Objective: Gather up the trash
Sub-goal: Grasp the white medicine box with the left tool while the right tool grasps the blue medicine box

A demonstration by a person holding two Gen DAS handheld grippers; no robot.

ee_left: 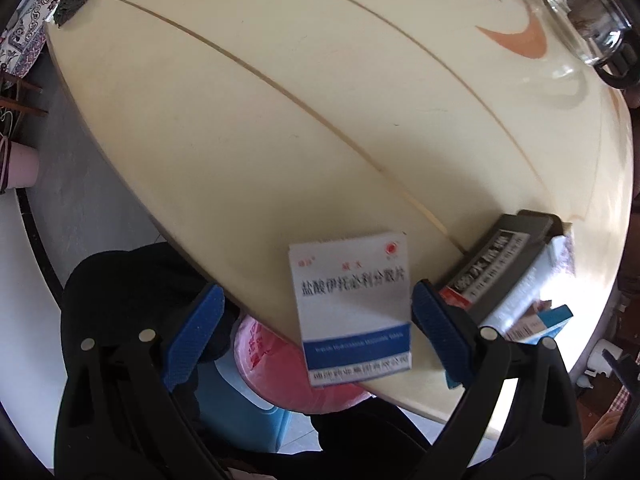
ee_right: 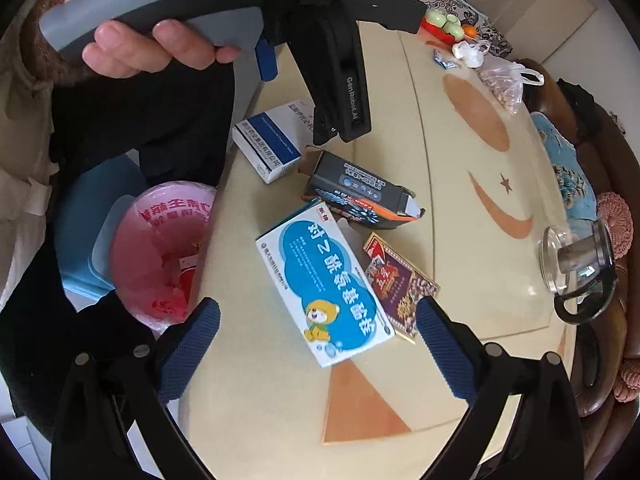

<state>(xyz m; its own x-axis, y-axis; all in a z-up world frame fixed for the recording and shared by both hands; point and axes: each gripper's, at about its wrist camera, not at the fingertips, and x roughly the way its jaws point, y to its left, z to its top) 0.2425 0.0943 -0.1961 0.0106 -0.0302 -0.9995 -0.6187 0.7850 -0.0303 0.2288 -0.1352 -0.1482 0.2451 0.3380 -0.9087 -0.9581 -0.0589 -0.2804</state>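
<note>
A white medicine box with a blue band [ee_left: 352,304] [ee_right: 270,144] lies at the table's near edge. My left gripper [ee_left: 316,320] stands open just above it, its blue pads either side, not touching. Right of that box lie a dark grey box [ee_left: 500,260] [ee_right: 356,192], a white-and-blue cartoon box [ee_right: 326,284] and a flat red-and-gold pack [ee_right: 400,284]. My right gripper [ee_right: 318,340] is open in front of the cartoon box. A pink-lined bin [ee_right: 156,252] [ee_left: 276,360] stands below the table edge at the left.
A glass teapot [ee_right: 576,264] [ee_left: 588,20] stands at the table's right side. A plastic bag of nuts [ee_right: 504,84] and small toys sit at the far end. A person's hand [ee_right: 152,44] holds the left gripper's handle. Chairs ring the table's right edge.
</note>
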